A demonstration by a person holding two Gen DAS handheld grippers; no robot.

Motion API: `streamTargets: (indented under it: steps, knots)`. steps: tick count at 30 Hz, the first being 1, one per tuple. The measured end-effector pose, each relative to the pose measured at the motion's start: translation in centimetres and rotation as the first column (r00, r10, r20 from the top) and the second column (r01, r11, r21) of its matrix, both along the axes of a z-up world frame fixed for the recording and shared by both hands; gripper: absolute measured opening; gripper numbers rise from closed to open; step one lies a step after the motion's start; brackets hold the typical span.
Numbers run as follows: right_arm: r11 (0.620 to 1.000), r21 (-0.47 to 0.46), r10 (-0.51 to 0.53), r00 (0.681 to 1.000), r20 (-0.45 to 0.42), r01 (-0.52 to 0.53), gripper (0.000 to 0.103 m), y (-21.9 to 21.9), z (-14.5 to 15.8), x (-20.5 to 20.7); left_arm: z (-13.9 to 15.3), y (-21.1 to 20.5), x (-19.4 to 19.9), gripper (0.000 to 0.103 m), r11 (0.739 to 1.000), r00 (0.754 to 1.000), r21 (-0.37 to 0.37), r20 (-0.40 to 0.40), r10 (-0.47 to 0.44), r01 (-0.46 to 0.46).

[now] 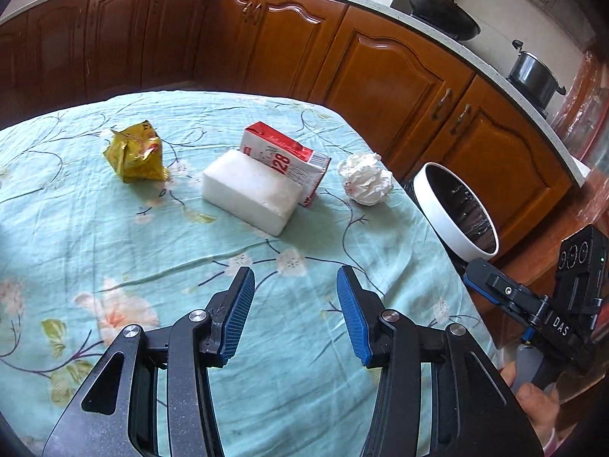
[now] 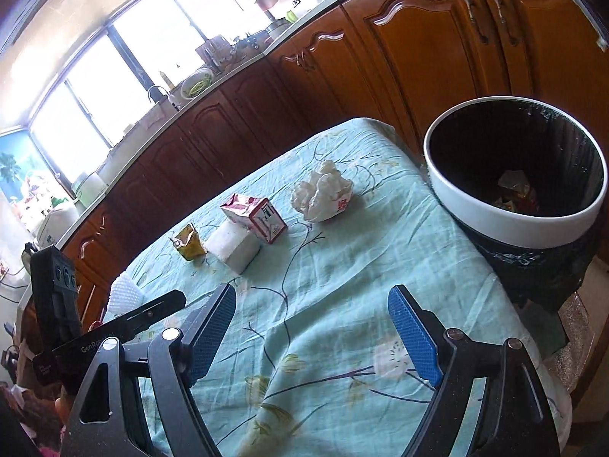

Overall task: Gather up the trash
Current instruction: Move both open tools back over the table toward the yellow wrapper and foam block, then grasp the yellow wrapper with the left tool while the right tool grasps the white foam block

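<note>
On the floral teal tablecloth [image 1: 114, 236] lie a crumpled yellow wrapper [image 1: 136, 153], a white foam block [image 1: 249, 190], a red-and-white carton [image 1: 289, 158] leaning behind it, and a crumpled white paper ball [image 1: 366, 179]. The same items show in the right wrist view: yellow wrapper [image 2: 189, 245], foam block [image 2: 234, 246], carton [image 2: 255, 218], paper ball [image 2: 322, 192]. My left gripper [image 1: 294, 283] hovers open over bare cloth, short of the foam block. My right gripper [image 2: 312, 302] is open wide and holds nothing. The white-rimmed bin [image 2: 510, 205] with a black liner stands past the table's right edge, scraps at its bottom.
Wooden kitchen cabinets [image 1: 380, 76] run behind the table, with a wok [image 1: 443, 15] and a pot [image 1: 534, 76] on the counter. The bin [image 1: 453, 209] sits by the table corner. A hand [image 1: 533, 403] holds the other gripper's body at right. A white mesh item [image 2: 123, 293] lies at the table's left edge.
</note>
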State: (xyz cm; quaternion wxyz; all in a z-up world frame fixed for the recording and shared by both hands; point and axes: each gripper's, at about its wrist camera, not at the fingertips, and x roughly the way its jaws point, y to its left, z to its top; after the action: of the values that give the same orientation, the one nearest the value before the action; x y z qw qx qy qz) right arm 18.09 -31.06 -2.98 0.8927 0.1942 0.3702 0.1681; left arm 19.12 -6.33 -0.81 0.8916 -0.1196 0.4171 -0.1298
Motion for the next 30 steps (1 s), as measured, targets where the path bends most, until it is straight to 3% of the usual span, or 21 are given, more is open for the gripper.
streamTargets:
  steps: [10, 21, 25, 30]
  knots:
    - [0.984, -0.041, 0.170, 0.985, -0.028, -0.171, 0.084, 5.7, -0.3, 1.9, 0.1, 4.5, 0.2, 0.045, 0.997, 0.997, -0.018, 0.005, 0.080, -0.080]
    - [0.918, -0.112, 0.383, 0.924, -0.001, -0.381, 0.084, 12.0, 0.4, 6.1, 0.8, 8.4, 3.6, 0.051, 0.988, 0.988, 0.009, 0.018, 0.152, -0.153]
    - [0.892, -0.177, 0.429, 0.903, 0.039, -0.416, 0.084, 14.0, 1.0, 7.8, 1.1, 10.1, 5.7, 0.051, 0.982, 0.982, 0.009, 0.026, 0.187, -0.187]
    - [0.850, -0.289, 0.468, 0.883, 0.027, -0.441, 0.084, 16.2, 0.1, 9.6, 0.4, 11.0, 8.6, 0.052, 0.981, 0.981, 0.035, -0.004, 0.193, -0.192]
